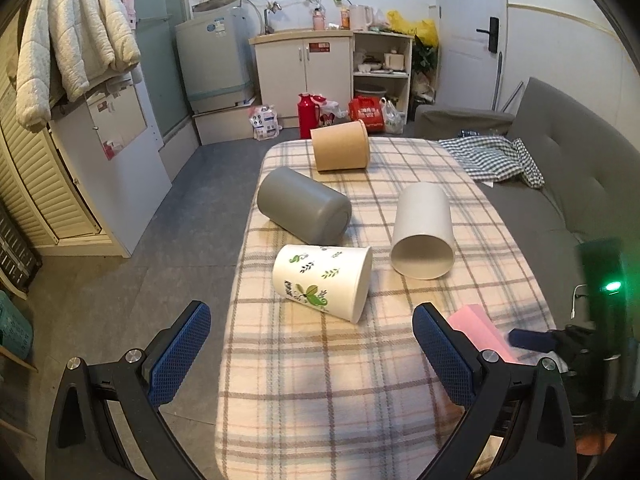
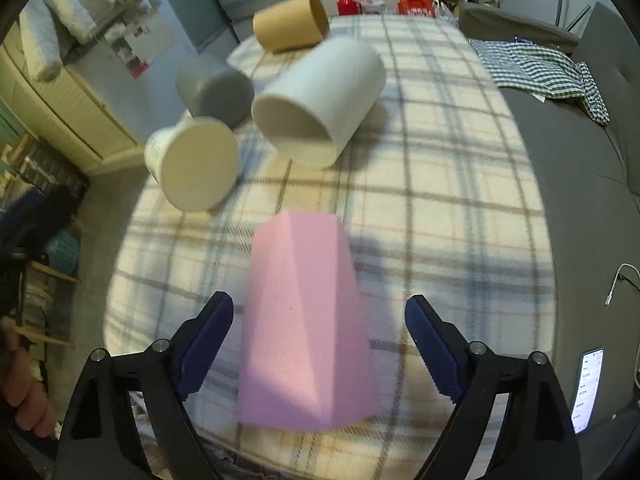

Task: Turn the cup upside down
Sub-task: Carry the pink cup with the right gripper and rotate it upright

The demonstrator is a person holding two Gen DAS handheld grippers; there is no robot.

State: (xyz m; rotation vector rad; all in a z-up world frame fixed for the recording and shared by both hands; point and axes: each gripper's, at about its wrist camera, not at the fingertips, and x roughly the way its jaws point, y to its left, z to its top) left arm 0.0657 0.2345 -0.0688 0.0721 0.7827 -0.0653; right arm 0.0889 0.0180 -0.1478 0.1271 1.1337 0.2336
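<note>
A pink faceted cup stands upside down on the plaid-covered table, wide end down, between the spread fingers of my right gripper, which is open and not touching it. The pink cup's edge shows in the left wrist view. My left gripper is open and empty above the table's near end. Several cups lie on their sides: a leaf-print white cup, a grey cup, a plain white cup and a brown paper cup.
A grey sofa with a checked cloth runs along the table's right side. A phone and a cable lie on it. Floor, cabinets and a washing machine are to the left and beyond.
</note>
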